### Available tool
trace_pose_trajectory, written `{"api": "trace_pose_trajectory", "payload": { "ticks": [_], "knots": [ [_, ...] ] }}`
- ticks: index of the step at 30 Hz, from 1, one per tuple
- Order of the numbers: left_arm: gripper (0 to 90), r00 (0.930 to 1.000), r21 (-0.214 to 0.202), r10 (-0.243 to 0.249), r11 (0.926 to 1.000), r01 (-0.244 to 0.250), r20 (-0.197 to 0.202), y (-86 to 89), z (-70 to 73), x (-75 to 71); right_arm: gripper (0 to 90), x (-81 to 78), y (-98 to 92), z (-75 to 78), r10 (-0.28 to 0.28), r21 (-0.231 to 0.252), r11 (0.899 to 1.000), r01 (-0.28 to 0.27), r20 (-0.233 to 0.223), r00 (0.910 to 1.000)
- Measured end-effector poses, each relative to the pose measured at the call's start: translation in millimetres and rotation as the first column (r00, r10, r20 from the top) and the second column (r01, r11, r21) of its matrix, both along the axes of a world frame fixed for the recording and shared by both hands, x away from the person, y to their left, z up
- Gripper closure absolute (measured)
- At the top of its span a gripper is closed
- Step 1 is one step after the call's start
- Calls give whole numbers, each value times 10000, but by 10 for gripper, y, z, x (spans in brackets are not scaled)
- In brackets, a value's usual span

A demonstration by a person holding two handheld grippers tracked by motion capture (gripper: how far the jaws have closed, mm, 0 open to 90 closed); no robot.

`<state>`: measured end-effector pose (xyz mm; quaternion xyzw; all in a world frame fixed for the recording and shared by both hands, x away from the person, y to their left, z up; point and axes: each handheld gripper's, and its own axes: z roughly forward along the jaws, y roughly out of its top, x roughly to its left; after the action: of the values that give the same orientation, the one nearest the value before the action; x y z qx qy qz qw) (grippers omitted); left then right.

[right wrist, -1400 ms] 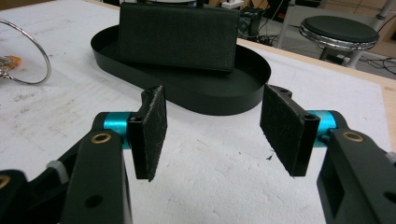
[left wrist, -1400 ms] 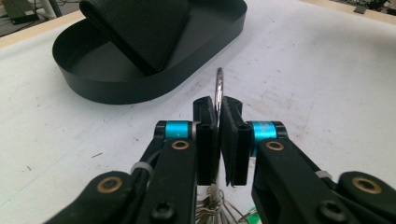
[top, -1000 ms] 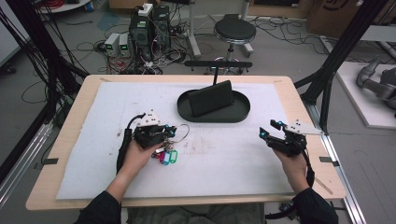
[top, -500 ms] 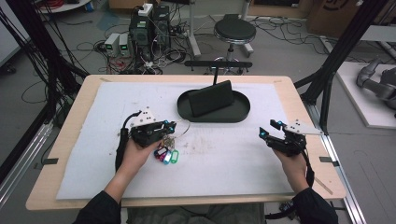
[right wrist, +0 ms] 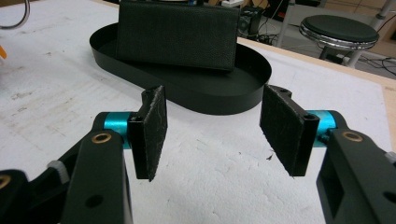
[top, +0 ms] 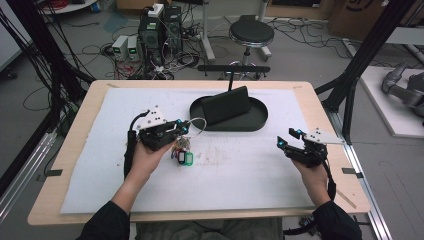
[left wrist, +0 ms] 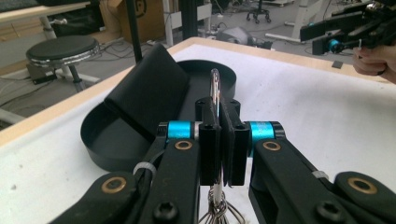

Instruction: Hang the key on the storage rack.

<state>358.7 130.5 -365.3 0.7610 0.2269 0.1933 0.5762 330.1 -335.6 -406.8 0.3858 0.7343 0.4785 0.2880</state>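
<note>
The key ring [left wrist: 215, 88] with its coloured tags [top: 183, 156] hangs in your left gripper [top: 176, 129], whose jaws are clamped on the ring, lifted just off the white mat [top: 240, 170] and near the black tray [top: 256, 120]. The tray holds a leaning black wallet [top: 226, 105]; the keys are not yet in it, so delivery probably remains. Your right gripper [top: 290, 141] hovers with jaws spread, grasping nothing. Compared with a second ago, the keys have risen and moved toward the tray; the right gripper has stayed put.
</note>
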Motion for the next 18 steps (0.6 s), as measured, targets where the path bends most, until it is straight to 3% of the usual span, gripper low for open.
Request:
{"api": "trace_pose_trajectory", "payload": {
  "ticks": [7,18],
  "knots": [
    [862,9997,-177,39,9998,-35,249,-43,143,56,423,6,0,-3,15,12,10000,-15,-31,10000],
    [862,9985,-102,116,9999,-111,533,-136,407,204,423,3,-9,0,20,60,10000,-20,-19,10000]
  ]
}}
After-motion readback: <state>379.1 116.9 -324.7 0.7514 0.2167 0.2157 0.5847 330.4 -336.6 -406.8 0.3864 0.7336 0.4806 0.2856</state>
